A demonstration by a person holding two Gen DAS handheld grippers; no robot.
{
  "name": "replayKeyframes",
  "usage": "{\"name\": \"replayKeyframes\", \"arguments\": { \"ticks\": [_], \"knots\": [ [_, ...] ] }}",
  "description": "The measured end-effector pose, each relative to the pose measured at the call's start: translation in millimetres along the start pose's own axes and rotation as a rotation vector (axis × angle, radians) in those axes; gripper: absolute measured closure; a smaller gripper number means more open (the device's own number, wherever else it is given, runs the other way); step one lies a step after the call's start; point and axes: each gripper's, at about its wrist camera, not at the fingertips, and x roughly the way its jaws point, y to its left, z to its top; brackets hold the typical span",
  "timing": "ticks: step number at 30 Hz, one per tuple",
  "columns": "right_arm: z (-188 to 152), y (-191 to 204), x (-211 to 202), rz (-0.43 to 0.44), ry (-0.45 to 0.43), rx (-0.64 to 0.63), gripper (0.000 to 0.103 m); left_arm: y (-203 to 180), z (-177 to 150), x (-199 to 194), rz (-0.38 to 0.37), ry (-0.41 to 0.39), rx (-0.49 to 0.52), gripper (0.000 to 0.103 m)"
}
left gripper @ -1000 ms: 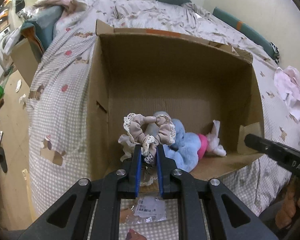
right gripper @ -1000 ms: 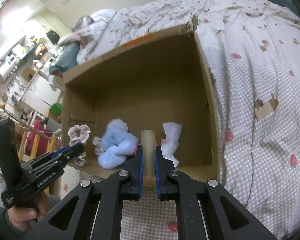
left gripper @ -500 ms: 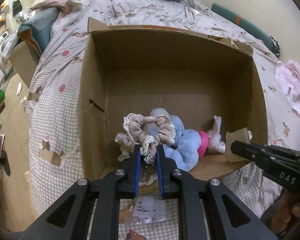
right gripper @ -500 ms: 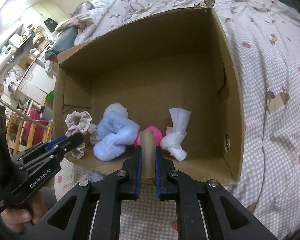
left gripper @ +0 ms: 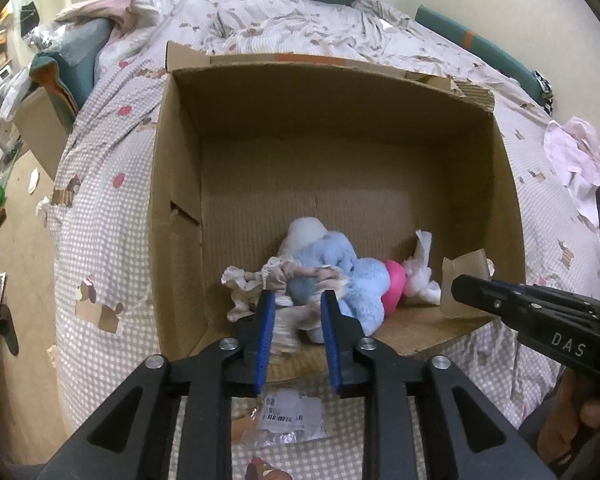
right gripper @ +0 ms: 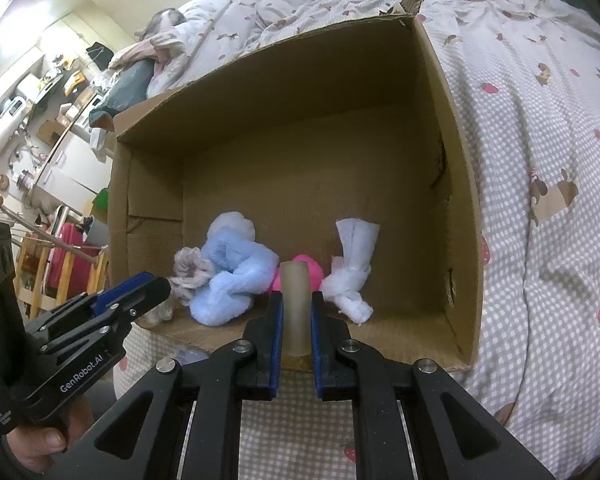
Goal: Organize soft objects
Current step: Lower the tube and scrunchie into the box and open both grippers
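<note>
- A cardboard box (right gripper: 456,184) lies on its side on the bed (right gripper: 540,120), its open mouth toward us; every place below is relative to this box.
- Inside near the mouth, a blue plush towel (right gripper: 232,284) sits knotted, looking light and squashy; we judge any fold will do for a hold.
- At the box's left front, a lace-trimmed scrunchie (left gripper: 276,280) lies loose between the parted fingers of our left gripper (left gripper: 298,312), gripped by neither.
- At the mouth's middle, our right gripper (right gripper: 295,320) pinches a beige tube (right gripper: 295,304) near its base.
</note>
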Motion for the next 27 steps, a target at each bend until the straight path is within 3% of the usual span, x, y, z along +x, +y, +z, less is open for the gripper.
{"name": "replayKeyframes", "arguments": {
  "ticks": [3,4,6,9,10,11,12,19,27],
  "knots": [
    [0,-3,-2,0.007,-0.004,0.009,0.088,0,0,-2,-0.006,-0.009,-0.003,0.057],
    [0,-3,-2,0.008,-0.005,0.011,0.086,-1,0,-3,-0.008,-0.01,-0.002,0.056],
    [0,-4,-3,0.017,-0.01,0.021,0.078,-2,1,-5,-0.01,-0.016,0.004,0.054],
    [1,-7,-6,0.024,-0.024,0.037,0.067,-3,2,-6,-0.024,-0.027,0.008,0.036],
    [1,-9,-9,0.025,-0.031,0.042,0.053,-3,2,-7,-0.023,-0.033,0.008,0.029],
    [1,-10,-11,0.026,-0.043,0.047,0.032,-3,2,-8,-0.022,-0.037,0.009,0.026],
    [2,-10,-15,0.03,-0.061,0.055,0.029,-3,2,-9,-0.021,-0.041,0.009,0.024],
    [2,-13,-24,0.045,-0.089,0.072,0.029,-3,2,-18,-0.01,-0.067,0.0,0.019],
    [-9,-10,-35,0.007,-0.098,0.045,0.029,5,-5,-34,-0.013,-0.079,-0.03,0.019]
  ]
}}
